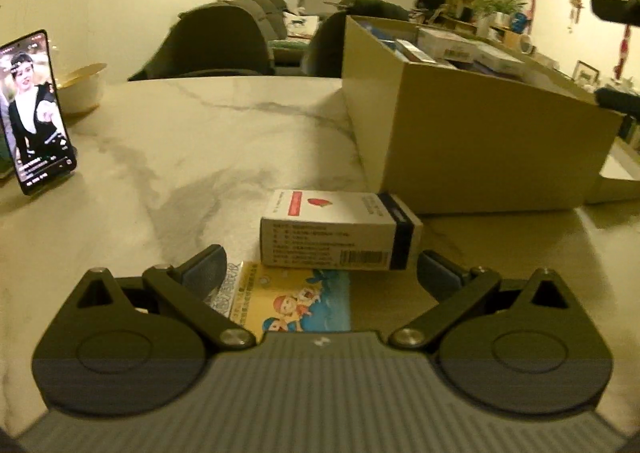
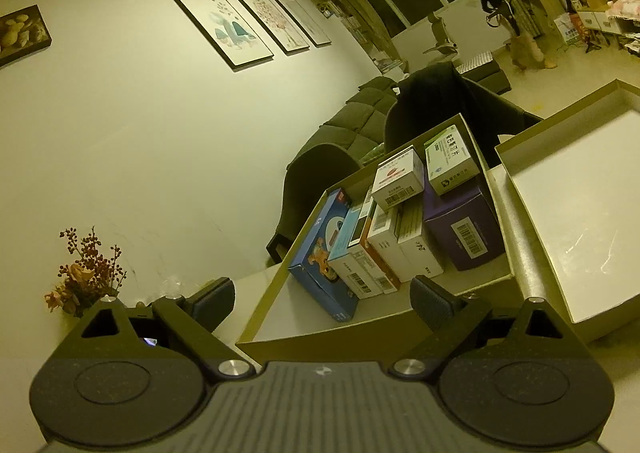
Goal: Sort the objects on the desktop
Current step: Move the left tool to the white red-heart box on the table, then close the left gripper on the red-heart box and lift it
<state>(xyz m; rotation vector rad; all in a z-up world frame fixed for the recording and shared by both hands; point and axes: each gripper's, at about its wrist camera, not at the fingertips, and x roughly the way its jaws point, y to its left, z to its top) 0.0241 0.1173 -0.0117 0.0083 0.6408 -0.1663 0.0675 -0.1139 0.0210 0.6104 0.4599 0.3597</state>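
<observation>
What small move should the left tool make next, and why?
Probably ease the left tool forward so its open fingers straddle the white carton with the red stripe, then close. That carton lies just ahead on the marble table, atop a yellow cartoon-printed packet, outside the tan cardboard box that already holds other packages.

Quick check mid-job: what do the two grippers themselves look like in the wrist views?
Both match. Left gripper and right gripper each have a grey ribbed body with a small white logo, two round black hubs, black link arms with silver rivets, and dark blue-grey ribbed pads. No cables, hands or sleeves show.
</observation>
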